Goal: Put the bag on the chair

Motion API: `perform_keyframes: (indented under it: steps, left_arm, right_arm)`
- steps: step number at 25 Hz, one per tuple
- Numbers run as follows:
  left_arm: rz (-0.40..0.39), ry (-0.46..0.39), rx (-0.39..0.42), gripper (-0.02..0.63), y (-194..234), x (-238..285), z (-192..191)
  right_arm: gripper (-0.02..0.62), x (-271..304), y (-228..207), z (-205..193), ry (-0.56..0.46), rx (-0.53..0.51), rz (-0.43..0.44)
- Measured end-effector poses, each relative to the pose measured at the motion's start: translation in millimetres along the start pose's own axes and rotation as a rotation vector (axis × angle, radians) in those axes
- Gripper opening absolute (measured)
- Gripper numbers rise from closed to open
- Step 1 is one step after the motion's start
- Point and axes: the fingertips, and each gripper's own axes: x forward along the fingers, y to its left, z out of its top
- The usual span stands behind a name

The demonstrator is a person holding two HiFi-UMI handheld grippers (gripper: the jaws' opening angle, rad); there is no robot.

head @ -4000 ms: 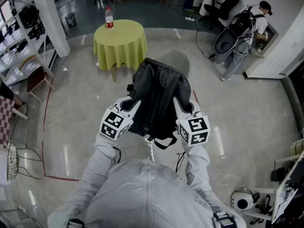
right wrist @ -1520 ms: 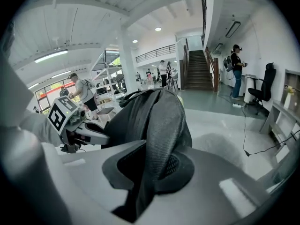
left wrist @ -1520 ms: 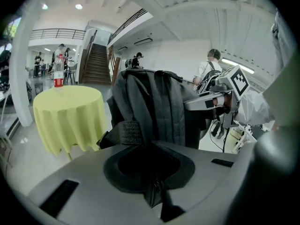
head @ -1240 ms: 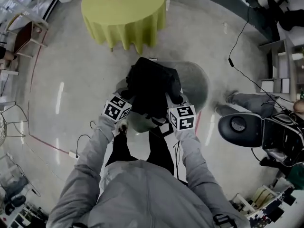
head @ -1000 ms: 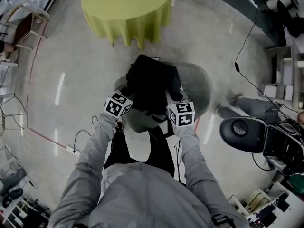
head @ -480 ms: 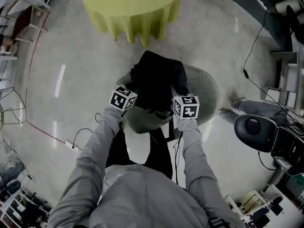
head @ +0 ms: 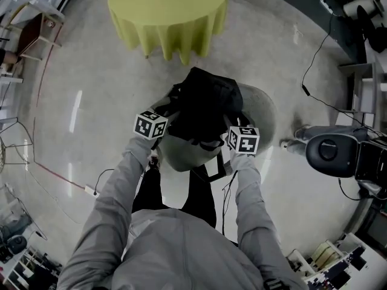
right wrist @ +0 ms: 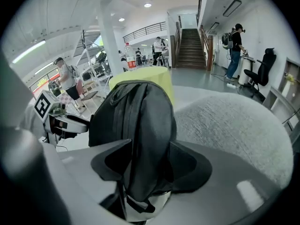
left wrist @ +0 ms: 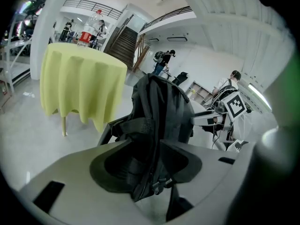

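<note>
Bag: your black cloth backpack (head: 202,110) looks matt and woven.
Chair: your grey rounded chair (head: 260,113) wears rough, nubbly fabric.
Table: yellow-green tablecloth (head: 169,11), matt, softly folded.
Floor: pale floor (head: 78,71), smooth, glossy, light-streaked.

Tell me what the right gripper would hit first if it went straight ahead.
The black backpack: it sits between the right gripper's opening jaws, resting on the grey chair. It looks very close, so contact would probably be almost immediate.
</note>
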Motion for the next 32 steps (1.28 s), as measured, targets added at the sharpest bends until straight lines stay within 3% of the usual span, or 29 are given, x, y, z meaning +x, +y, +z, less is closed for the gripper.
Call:
perform_keyframes:
  steps: [4,8,17,22,26,32]
  left_arm:
    - [0.015,-0.029,0.023,0.167,4,-25,-1]
    - [0.015,-0.099,0.107,0.167,0,-57,23]
    - [-0.053,-0.229,0.51,0.138,-66,-143,70]
    - [-0.11,-0.315,0.606,0.119,-104,-192,86]
    - [-0.095,-0.381,0.669,0.07,-125,-234,83]
    - [-0.126,-0.476,0.742,0.043,-164,-276,100]
  right_arm:
    - [0.252,-30,-2,-8,-0.029,0.027,-0.065]
    - [0.252,-70,10,0,-0.094,0.038,-0.098]
    - [0.22,-185,72,37,-0.358,0.064,-0.153]
    - [0.185,-237,113,50,-0.455,0.013,-0.209]
    - [0.157,-266,154,47,-0.489,-0.077,-0.246]
    - [0.109,-308,189,69,-0.619,-0.095,-0.222]
